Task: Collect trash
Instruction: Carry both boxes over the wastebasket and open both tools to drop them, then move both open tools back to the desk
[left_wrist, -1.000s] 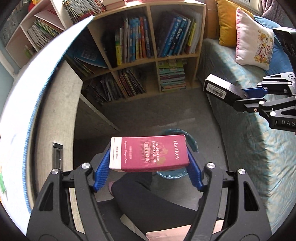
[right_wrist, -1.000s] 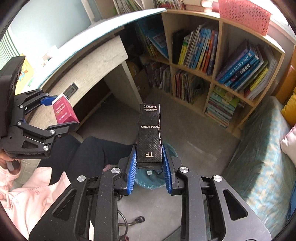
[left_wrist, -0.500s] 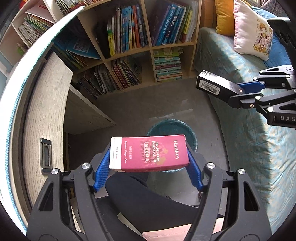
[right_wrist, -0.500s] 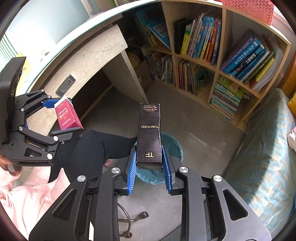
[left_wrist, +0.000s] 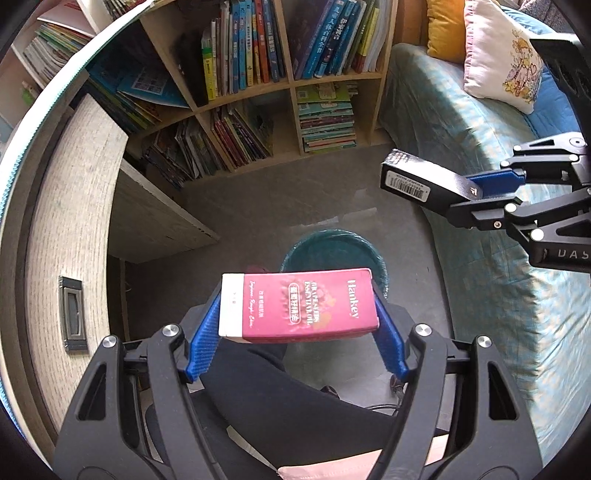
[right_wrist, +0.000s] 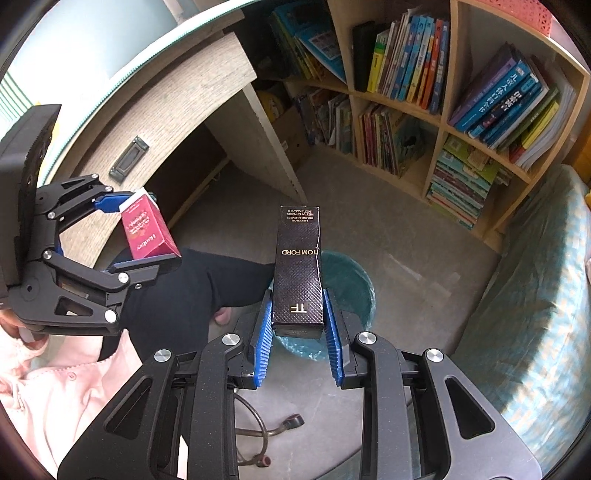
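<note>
My left gripper (left_wrist: 297, 295) holds a red and white carton (left_wrist: 299, 306) crosswise between its blue pads; its jaws are opening, and the carton still sits between them. Straight below it on the floor stands a teal-lined bin (left_wrist: 332, 247). My right gripper (right_wrist: 297, 295) has a tall black box (right_wrist: 297, 258) upright between its pads; these jaws are opening too, with the box still in place above the bin (right_wrist: 351, 284). The right wrist view shows the left gripper (right_wrist: 144, 232) with the carton (right_wrist: 147, 232) at left. In the left wrist view, the right gripper (left_wrist: 465, 195) and black box (left_wrist: 417, 181) sit at right.
A wooden desk with a drawer handle (left_wrist: 72, 314) stands to the left, a full bookshelf (left_wrist: 258, 74) behind the bin, and a bed (left_wrist: 480, 258) with pillows to the right. A person's black-clad leg (left_wrist: 277, 398) lies near the bin, with a chair base (right_wrist: 258, 435) nearby.
Both grippers have sunk toward the floor and tipped further down, so the bin now shows fully beneath the boxes. The pads stand slightly wider apart; both boxes stay in place.
</note>
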